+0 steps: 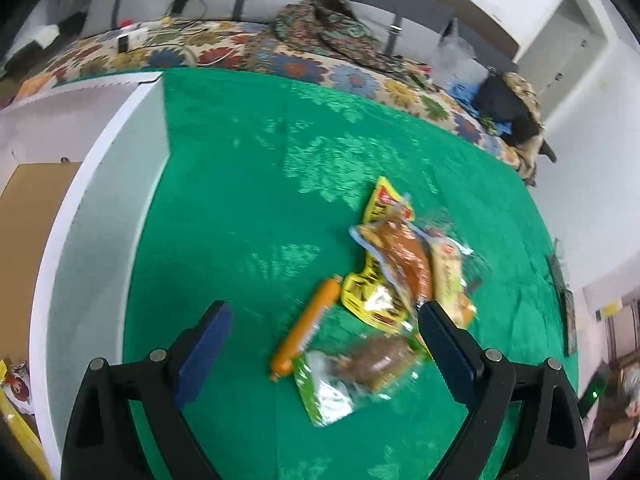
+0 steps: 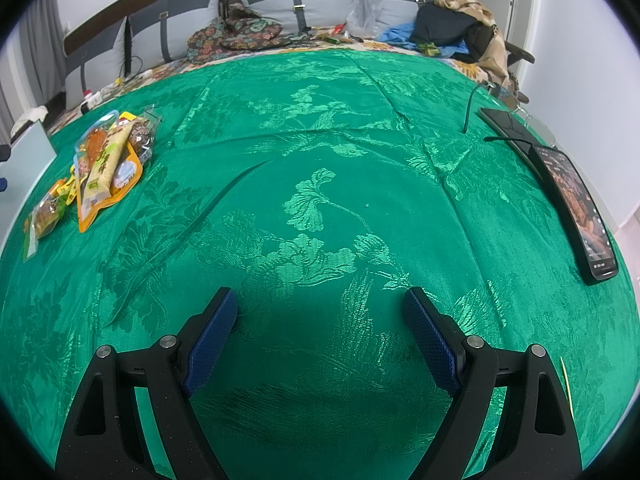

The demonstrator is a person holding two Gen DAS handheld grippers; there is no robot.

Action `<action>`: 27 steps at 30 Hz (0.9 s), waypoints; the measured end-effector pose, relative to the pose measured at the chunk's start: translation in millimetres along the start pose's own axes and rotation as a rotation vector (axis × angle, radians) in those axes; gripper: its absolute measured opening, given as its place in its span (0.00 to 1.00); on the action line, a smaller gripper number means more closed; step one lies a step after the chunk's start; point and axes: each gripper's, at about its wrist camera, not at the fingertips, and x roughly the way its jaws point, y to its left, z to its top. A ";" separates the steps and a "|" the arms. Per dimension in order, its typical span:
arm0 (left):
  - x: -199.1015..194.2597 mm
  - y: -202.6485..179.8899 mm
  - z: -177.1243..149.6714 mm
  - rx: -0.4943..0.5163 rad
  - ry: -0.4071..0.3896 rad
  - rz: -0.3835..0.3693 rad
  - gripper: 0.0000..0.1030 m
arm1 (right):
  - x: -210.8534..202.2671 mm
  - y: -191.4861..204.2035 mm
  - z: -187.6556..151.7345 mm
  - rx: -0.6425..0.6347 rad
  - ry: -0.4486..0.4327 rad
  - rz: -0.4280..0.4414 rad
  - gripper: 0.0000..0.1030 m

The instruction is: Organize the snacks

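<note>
Green brocade cloth (image 2: 320, 128) covers pretty much the whole work surface, shiny flower pattern all over it. In the left wrist view the left gripper (image 1: 324, 328) is spread wide with nothing clamped; its blue pads (image 1: 204, 354) sit at the lower part of the frame, and the snack pile lies between and just past them. That pile: an orange sausage stick (image 1: 306, 330) lying diagonally at lower centre, a clear pack with something brown in it (image 1: 360, 368) right beside it, and a yellow packet (image 1: 376, 292) under an orange-brown pouch (image 1: 404, 264) further up. A white box (image 1: 104, 216) runs down the left edge.

In the right wrist view the right gripper (image 2: 320, 316) is also wide open, over bare cloth at bottom centre. The snacks (image 2: 104, 160) are way off at the left. A phone (image 2: 576, 212) lies along the right edge.
</note>
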 end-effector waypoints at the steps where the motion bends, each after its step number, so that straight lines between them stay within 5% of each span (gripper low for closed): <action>1: 6.9 0.6 1.8 0.006 0.010 0.014 0.91 | 0.0 0.0 0.0 0.000 0.000 0.000 0.85; 7: 50.7 -21.1 -7.8 0.167 0.092 0.140 0.88 | 0.1 0.1 0.0 0.000 0.000 0.000 0.85; 11: 75.4 -25.3 -13.6 0.195 0.141 0.192 0.63 | 0.2 0.2 0.0 0.000 0.000 0.001 0.85; 18: 78.3 -40.5 -27.4 0.304 0.131 0.230 0.60 | 0.3 0.3 0.1 0.000 0.000 0.001 0.85; 21: 75.4 -46.0 -29.6 0.317 0.122 0.215 0.17 | 0.3 0.4 0.1 0.001 0.000 0.001 0.85; 27: 56.9 -42.4 -59.2 0.223 0.100 0.208 0.15 | 0.4 0.4 0.1 0.001 0.000 0.002 0.85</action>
